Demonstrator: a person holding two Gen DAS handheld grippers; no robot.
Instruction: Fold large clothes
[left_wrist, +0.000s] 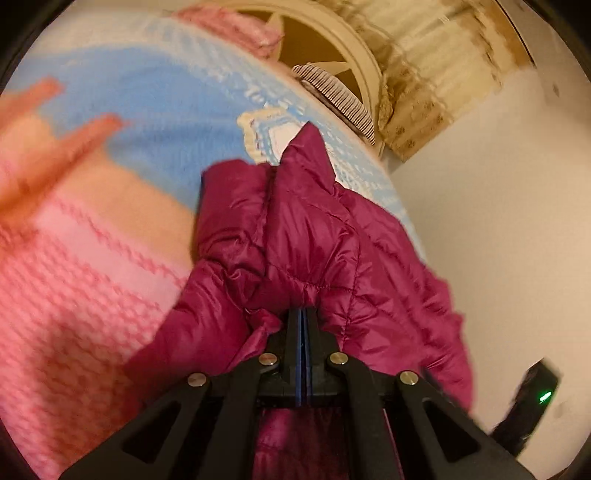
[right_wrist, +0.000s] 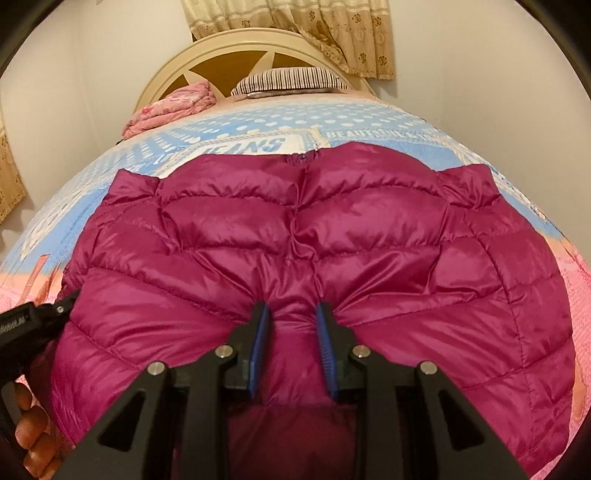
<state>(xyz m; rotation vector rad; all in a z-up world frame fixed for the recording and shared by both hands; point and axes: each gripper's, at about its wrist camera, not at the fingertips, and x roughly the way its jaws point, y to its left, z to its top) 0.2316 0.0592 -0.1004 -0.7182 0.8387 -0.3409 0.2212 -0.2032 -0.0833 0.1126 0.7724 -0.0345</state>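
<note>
Right wrist fisheye coverage gives the broad picture: a magenta quilted down jacket is spread flat over a bedspread printed in blue and pink, and it fills the middle of the frame. A cream headboard with a star cutout is seen at twelve o'clock, a striped pillow is propped against it, and a folded pink blanket lies at eleven o'clock. A floral curtain hangs behind. At eight o'clock a hand is seen around a black handle, with the other tool reaching to the jacket's edge.

The left wrist view shows none of that spread. There the jacket is seen bunched and lifted in a crumpled ridge, the bedspread is blurred, and a white wall takes up the three o'clock side. A black device with a green light appears at four o'clock. The headboard and pillow are pushed to one o'clock.

The left gripper is seen fully closed, its blue pads pressed together with a thin pinch of jacket fabric drawn into them. The right gripper is held partly closed: a puffy fold of the jacket's near hem is gathered between the two blue pads, and creases radiate from the pinch, so the fabric is clamped.
</note>
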